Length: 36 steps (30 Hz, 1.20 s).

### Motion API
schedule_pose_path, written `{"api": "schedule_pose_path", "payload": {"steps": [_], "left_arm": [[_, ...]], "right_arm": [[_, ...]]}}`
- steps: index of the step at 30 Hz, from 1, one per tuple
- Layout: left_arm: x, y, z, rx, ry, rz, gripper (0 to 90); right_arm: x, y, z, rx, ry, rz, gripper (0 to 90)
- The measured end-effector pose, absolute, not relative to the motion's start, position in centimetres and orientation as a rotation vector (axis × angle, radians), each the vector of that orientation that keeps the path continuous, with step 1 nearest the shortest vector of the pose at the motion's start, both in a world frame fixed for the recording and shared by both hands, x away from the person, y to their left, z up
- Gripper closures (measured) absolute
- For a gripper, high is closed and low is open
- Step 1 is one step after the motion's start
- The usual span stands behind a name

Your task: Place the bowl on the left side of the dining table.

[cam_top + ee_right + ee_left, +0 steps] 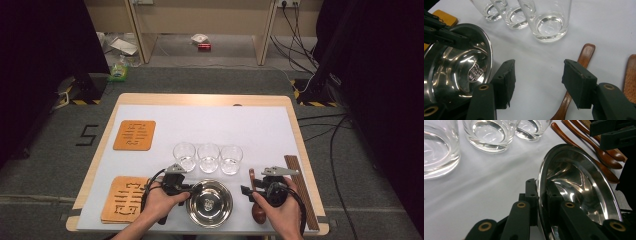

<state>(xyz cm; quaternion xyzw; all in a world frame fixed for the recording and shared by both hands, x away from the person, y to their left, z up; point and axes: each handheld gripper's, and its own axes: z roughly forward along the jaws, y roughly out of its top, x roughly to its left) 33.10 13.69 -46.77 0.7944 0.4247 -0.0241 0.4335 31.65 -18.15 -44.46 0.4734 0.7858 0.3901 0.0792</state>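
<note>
Both hands are bare, with no sleeves over the forearms. The left gripper (192,188) has a matte black body, black angular links with brass-ringed pivot holes, and blocky black pads (532,195) — a black cable loops off it beside the steel bowl (209,218). The right gripper (246,192), on the bowl's other side, is the same black build, topped by a grey three-cornered plate — its flat pads (579,81) are dull black rubber.
</note>
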Motion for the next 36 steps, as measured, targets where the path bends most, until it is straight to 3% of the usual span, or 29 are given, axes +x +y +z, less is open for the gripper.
{"api": "schedule_pose_path", "payload": {"steps": [36], "left_arm": [[32.9,17.4,-44.7,1.872,1.09,-0.018,83.0]], "right_arm": [[31.6,-17.9,-44.7,1.421,2.36,1.159,44.1]]}}
